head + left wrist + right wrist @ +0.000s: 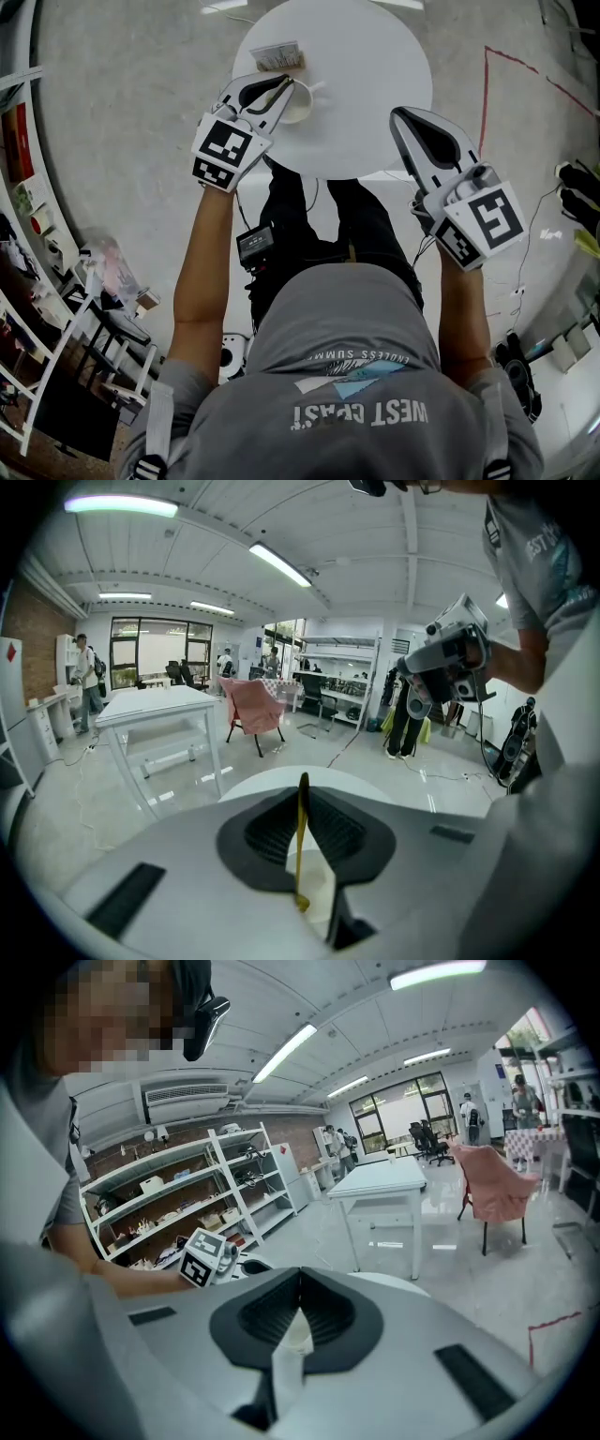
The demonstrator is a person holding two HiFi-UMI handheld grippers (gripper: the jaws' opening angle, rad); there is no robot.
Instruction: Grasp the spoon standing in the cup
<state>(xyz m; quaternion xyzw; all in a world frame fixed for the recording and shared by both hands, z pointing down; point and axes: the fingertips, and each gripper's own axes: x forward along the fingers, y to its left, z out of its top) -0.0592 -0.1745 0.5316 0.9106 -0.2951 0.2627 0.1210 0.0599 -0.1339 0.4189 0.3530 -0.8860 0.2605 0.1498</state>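
Note:
A white cup (302, 105) with a handle stands at the near left of the round white table (375, 56). My left gripper (286, 84) reaches over the cup's rim. In the left gripper view a thin golden spoon (300, 846) stands upright between the dark pads (272, 832), its bowl down in the cup (317, 885). The left gripper (303, 785) is shut on the spoon's handle. My right gripper (401, 114) hovers at the table's near right edge, apart from the cup, and its jaws (300, 1274) are shut on nothing.
A small flat packet (277, 56) lies on the table behind the cup. Red tape (487, 84) marks the floor to the right, with cables beyond. Shelves (28, 216) line the left side. A white table (159, 705) and a pink chair (253, 705) stand farther off.

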